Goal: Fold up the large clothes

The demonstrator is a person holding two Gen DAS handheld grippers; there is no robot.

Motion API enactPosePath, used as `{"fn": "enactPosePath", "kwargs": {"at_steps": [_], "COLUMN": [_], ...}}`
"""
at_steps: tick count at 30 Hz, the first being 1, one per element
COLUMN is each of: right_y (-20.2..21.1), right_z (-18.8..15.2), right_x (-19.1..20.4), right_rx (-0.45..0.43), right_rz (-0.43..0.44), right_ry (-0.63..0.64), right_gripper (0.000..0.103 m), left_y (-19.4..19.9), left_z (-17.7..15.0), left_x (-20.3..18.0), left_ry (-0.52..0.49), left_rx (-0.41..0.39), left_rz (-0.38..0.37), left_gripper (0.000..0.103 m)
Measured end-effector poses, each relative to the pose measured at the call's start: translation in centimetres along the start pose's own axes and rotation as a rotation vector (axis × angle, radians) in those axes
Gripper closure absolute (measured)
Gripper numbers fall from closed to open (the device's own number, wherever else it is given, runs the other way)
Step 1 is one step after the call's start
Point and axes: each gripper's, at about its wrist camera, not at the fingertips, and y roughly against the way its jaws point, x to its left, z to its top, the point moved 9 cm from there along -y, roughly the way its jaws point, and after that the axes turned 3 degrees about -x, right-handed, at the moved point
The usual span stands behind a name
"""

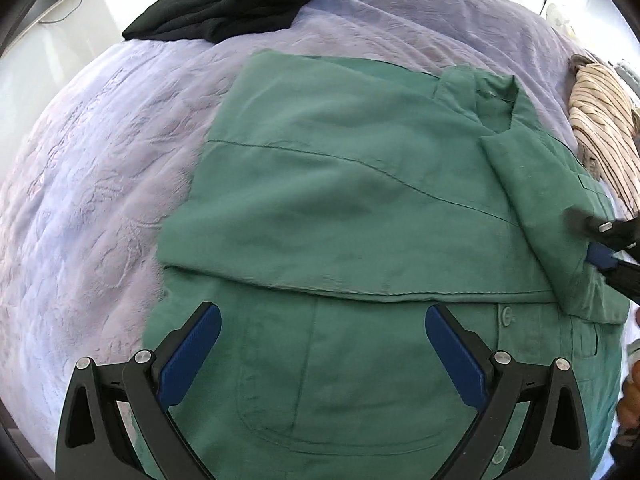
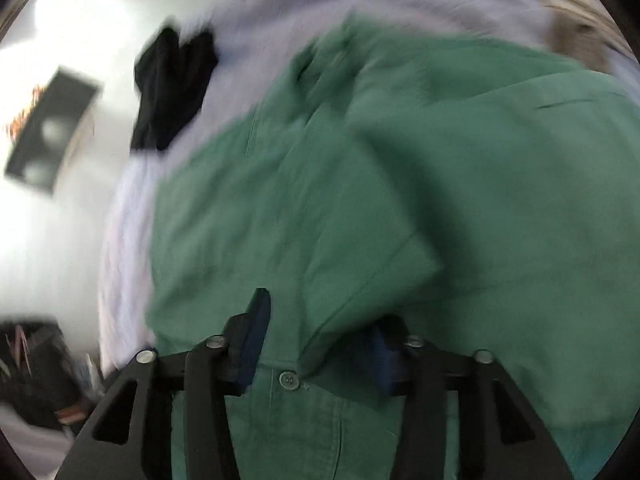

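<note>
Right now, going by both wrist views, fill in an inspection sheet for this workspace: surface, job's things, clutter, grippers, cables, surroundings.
Surface: lavender bedspread, textured, covering a bed.
Job's things: green shirt spread flat, one side and a sleeve folded over its front, buttons showing.
Clutter: black garment bunched at the far side; striped garment beside the shirt's collar.
Grippers: left gripper open above the shirt, holding nothing; right gripper open, a fold of the sleeve lying between its fingers, view blurred.
Cables: thin cable on the white furniture beyond the bed.
Surroundings: white furniture, dark screen.
</note>
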Motion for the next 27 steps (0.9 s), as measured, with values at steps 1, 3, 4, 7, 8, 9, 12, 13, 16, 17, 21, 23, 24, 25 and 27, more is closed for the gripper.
{"fn": "enactPosePath", "kwargs": {"at_steps": [1, 3, 4, 7, 8, 9, 12, 13, 16, 17, 21, 23, 24, 25, 27], "right_y": [0.7, 1.4, 1.2, -0.5, -1.1, -1.4, -1.3, -0.8, 1.6, 2.5, 6.9, 8.8, 9.4, 9.8, 10.3], "right_z": [0.3, 0.8, 1.0, 0.8, 0.1, -0.4, -1.9, -2.1, -2.8, -2.9, -4.8, -5.8, -6.1, -6.3, -6.5], "right_x": [-0.3, -0.4, 0.3, 4.6, 6.1, 7.0, 8.2, 7.6, 3.8, 2.0, -6.5, -10.3, -11.6, -12.9, -14.8], "right_rx": [-0.027, -0.051, -0.044, 0.017, 0.047, 0.063, 0.086, 0.084, 0.062, 0.053, 0.013, -0.03, -0.055, -0.086, -0.151], "right_rz": [0.004, 0.011, 0.03, 0.164, 0.199, 0.218, 0.229, 0.218, 0.165, 0.139, 0.033, 0.017, 0.025, 0.046, 0.111], "right_ry": [-0.024, -0.049, -0.042, 0.017, 0.037, 0.048, 0.055, 0.043, -0.027, -0.052, -0.229, -0.355, -0.413, -0.481, -0.611], "right_gripper": [0.051, 0.052, 0.053, 0.051, 0.051, 0.051, 0.051, 0.05, 0.048, 0.048, 0.047, 0.047, 0.047, 0.047, 0.047], "left_y": [0.0, 0.2, 0.2, 0.3, 0.3, 0.3, 0.2, 0.2, -0.1, -0.3, -0.6, -0.6, -0.5, -0.3, -0.1], "left_z": [0.0, 0.3, 0.3, 0.7, 0.8, 0.9, 1.4, 1.7, 2.4, 2.8, 4.5, 5.6, 6.5, 7.4, 8.9], "left_x": [0.1, 0.3, 0.4, 0.5, 0.6, 0.7, 0.6, 0.2, -2.0, -3.0, -6.7, -9.5, -11.5, -13.3, -16.4], "left_ry": [0.005, 0.014, 0.016, 0.032, 0.039, 0.044, 0.058, 0.059, 0.048, 0.038, -0.029, -0.084, -0.132, -0.177, -0.258], "left_rx": [0.001, -0.006, -0.007, -0.009, -0.008, -0.008, -0.001, 0.002, 0.017, 0.021, 0.009, 0.008, 0.01, 0.005, -0.013], "left_rz": [-0.004, -0.011, -0.015, -0.031, -0.035, -0.037, -0.061, -0.082, -0.163, -0.18, -0.208, -0.241, -0.266, -0.286, -0.312], "left_gripper": [0.001, 0.001, 0.001, 0.001, 0.001, 0.001, 0.0, 0.001, 0.001, 0.001, 0.001, 0.001, 0.001, 0.001, 0.001]}}
